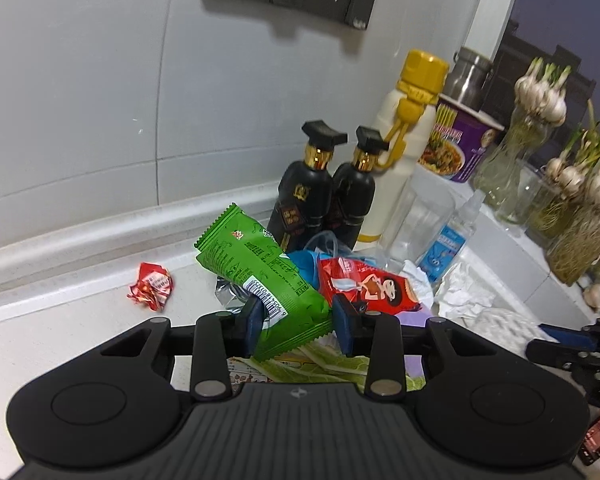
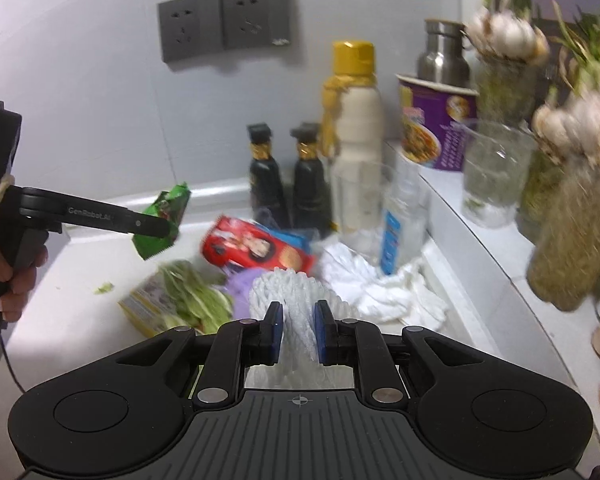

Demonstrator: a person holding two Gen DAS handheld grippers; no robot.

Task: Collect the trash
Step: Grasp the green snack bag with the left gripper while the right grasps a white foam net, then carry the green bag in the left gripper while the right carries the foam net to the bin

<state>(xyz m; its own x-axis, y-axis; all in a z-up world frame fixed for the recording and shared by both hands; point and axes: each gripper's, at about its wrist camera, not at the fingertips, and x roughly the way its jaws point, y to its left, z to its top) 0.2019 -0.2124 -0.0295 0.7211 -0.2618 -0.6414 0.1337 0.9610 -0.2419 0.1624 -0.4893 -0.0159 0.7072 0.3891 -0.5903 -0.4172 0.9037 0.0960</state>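
Between the blue pads of the left gripper (image 1: pixel 300 320) sits a bright green crinkle-edged snack wrapper (image 1: pixel 260 280), pinched near its barcode end and lifted clear of the white countertop (image 1: pixel 60 344); the side-on right wrist view confirms it, with the black fingers clamped on the green packet and a person's hand (image 2: pixel 8 276) wrapped round the handle. Over on the right gripper (image 2: pixel 298 334), the jaws are pressed in on a white foam mesh fruit sleeve (image 2: pixel 300 300), squeezing its netting narrow between the pads. Just beyond both tools lies the rest of the rubbish: a red biscuit packet with a cartoon figure (image 1: pixel 372 288), a blue plastic wrapper (image 1: pixel 304 264) tucked behind it, crumpled white tissue (image 1: pixel 464 292) to the right, and pale green cabbage leaves on a printed packet (image 2: pixel 180 300) lower left. Off on its own, near the counter's back edge, a small crumpled red foil wrapper (image 1: pixel 151 286). Farther back stand two black bottles with gold collars (image 1: pixel 324 192), a cream bottle with a yellow cap (image 1: pixel 404 128), a purple instant noodle cup (image 1: pixel 460 148) and glass jars of sprouting garlic (image 1: pixel 540 112).
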